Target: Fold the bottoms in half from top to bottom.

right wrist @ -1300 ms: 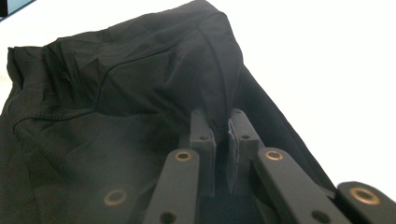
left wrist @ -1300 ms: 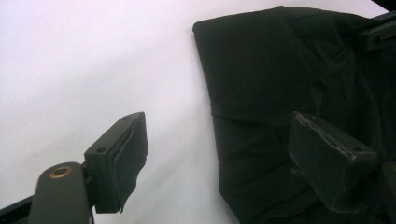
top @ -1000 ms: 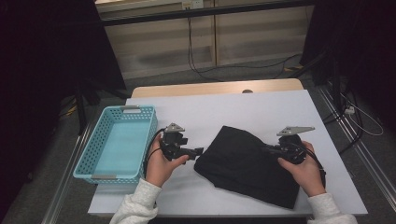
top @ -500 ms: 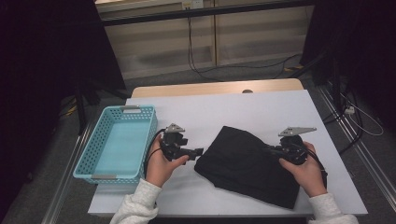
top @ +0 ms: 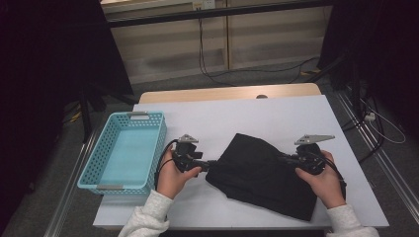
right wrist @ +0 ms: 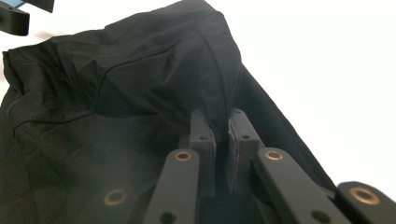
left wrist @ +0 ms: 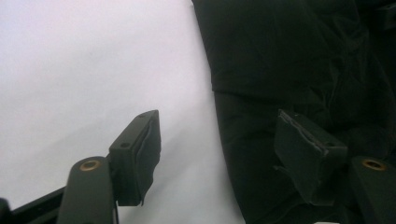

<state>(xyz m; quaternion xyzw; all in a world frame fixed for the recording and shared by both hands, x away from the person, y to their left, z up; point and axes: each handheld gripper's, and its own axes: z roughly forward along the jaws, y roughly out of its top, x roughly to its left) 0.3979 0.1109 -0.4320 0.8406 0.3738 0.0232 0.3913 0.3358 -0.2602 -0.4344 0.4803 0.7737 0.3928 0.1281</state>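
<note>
Black cloth pinched at right edge; white table bare beyond.

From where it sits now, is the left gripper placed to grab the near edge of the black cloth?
Probably yes. The left gripper has its jaws apart, just closing, astride the edge of the black cloth, with nothing blocking. The right gripper pinches the far side.

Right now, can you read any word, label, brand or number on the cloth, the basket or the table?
None: no readable text.
Black cloth: plain fabric, no label visible.
Blue basket: no print or sticker.
White table: bare, unmarked.
</note>
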